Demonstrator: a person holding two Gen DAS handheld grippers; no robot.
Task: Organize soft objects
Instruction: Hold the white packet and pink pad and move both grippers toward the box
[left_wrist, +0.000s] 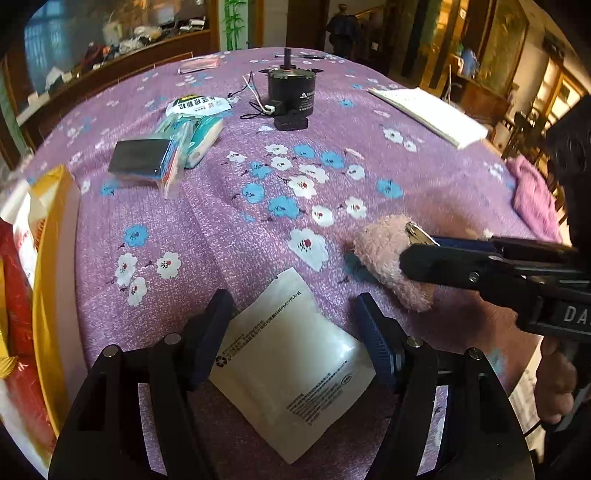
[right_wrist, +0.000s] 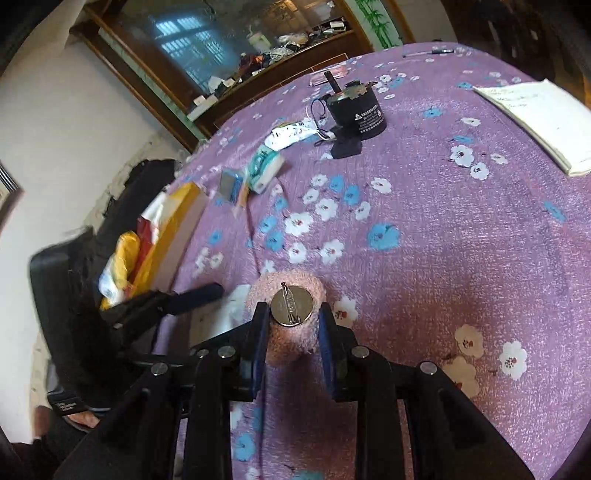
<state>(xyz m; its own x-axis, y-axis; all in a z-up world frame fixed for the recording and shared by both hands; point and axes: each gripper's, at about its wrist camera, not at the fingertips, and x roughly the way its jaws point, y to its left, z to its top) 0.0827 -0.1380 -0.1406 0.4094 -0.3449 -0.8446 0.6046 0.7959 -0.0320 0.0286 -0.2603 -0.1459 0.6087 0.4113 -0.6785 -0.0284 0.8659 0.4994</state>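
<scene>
Jaws, left gripper (left_wrist: 295, 332): spread wide, holding nothing; a flat white printed pouch (left_wrist: 291, 373) lies on the cloth between the two fingers, pads clear of it.
Jaws, right gripper (right_wrist: 293, 339): partly closed, pads pressed on both flanks of a pink fuzzy plush piece (right_wrist: 290, 317) bearing a round silver pin-back disc (right_wrist: 291, 302) on its upper face. In the left wrist view the plush sits at about 3 o'clock of the pouch, just beside it.
Surface: purple floral tablecloth (left_wrist: 332, 129).
Other items, left wrist view: black motor (left_wrist: 291, 92) with wires, 12 o'clock, far end; tissue packs in clear wrap (left_wrist: 192, 136), 11 o'clock; dark flat block (left_wrist: 140, 158) touching the wrap; white notebook (left_wrist: 432, 114), 1 o'clock; folded pink cloth (left_wrist: 532, 192), 3 o'clock, at the table edge; yellow and red bags (left_wrist: 40, 258), 9 o'clock, at the table edge.
</scene>
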